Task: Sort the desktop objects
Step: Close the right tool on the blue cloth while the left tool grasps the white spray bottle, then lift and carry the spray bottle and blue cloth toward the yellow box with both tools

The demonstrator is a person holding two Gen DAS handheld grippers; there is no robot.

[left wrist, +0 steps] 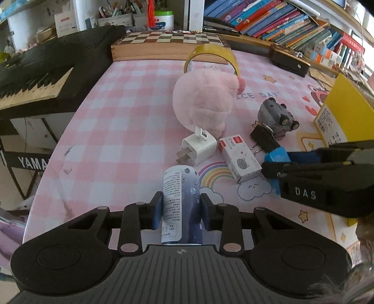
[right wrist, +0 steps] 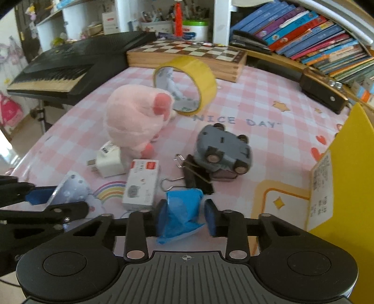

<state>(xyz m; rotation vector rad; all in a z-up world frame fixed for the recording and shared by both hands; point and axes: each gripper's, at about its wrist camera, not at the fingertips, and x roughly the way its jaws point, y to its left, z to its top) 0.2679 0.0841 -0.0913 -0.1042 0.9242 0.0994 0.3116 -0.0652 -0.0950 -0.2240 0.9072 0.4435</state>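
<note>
Gripping both items: left gripper (left wrist: 181, 211) clamped on blue canister (left wrist: 181, 201) near the table's front edge, right gripper (right wrist: 185, 218) closed around crumpled blue wrapper (right wrist: 181, 214) by the yellow box (right wrist: 346, 177). Lift straight, keep squeeze steady.

This is a home, most likely a child's room or study corner. The desk wears a pink checked cloth (left wrist: 121, 121) printed with rainbows, stars and the words "NICE DAY". Along the upper right of the frame, picture books (left wrist: 280, 21) lean in a crowded row on a shelf. At the upper left stands a black electronic keyboard (left wrist: 35, 70) on its stand. At top centre a wooden chessboard box (left wrist: 168, 44) lies against the back, with pen holders (left wrist: 114, 14) and a green-lidded tub (left wrist: 163, 19) behind it. A pink plush toy (left wrist: 203, 100) sits mid-desk.
</note>
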